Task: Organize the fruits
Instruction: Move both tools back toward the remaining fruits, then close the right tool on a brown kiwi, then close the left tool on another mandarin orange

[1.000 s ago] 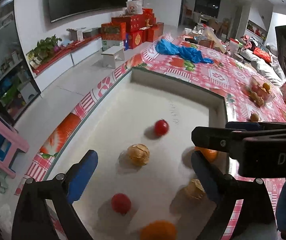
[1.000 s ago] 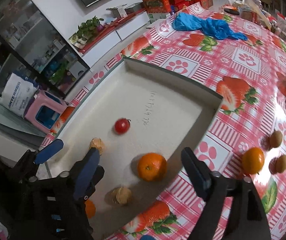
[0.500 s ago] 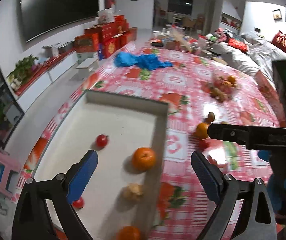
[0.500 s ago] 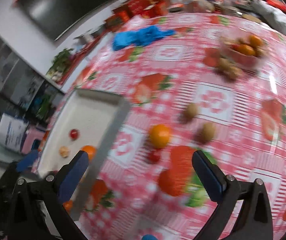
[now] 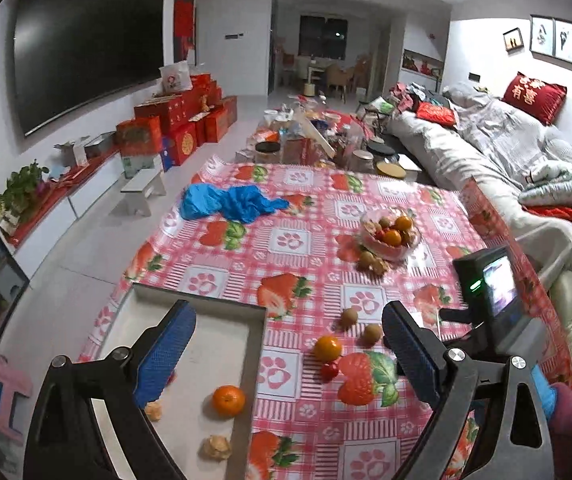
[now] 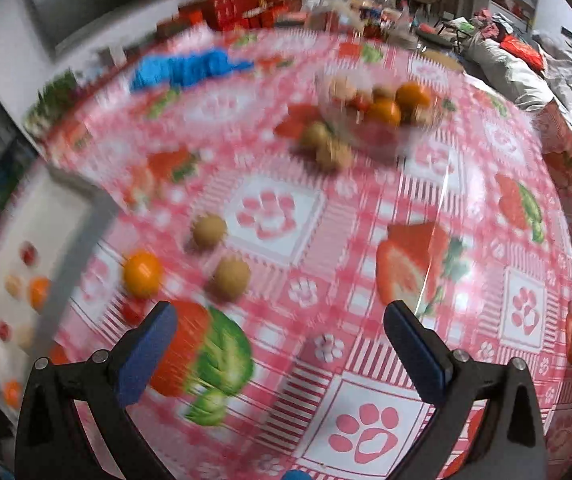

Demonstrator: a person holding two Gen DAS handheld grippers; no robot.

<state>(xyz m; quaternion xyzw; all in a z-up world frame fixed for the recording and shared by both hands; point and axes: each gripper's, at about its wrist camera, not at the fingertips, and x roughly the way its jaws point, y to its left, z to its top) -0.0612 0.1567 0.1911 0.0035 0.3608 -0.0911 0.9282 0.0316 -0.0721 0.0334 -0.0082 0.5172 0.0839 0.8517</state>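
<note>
A white tray [image 5: 221, 316] lies at the table's left; it holds an orange [image 5: 228, 401] and small husked fruits [image 5: 215, 447]. On the cloth lie an orange [image 5: 327, 348], a cherry tomato [image 5: 329, 371] and two brown kiwis [image 5: 348, 317]. A clear bowl [image 5: 390, 234] of mixed fruit stands farther back. My left gripper [image 5: 286, 354] is open and empty above the tray's right edge. My right gripper [image 6: 279, 352] is open and empty over the cloth; its view is blurred, with the orange [image 6: 141, 274] and kiwis [image 6: 230, 278] ahead to the left.
A blue cloth [image 5: 231, 204] lies at the table's far left. Jars and boxes [image 5: 306, 144] crowd the far end. A sofa [image 5: 506, 152] runs along the right. The right gripper's body with a screen [image 5: 494, 300] shows at the right of the left view.
Both grippers have swung right and pulled back from over the tray toward the loose fruit on the cloth. Both stay open and empty.
</note>
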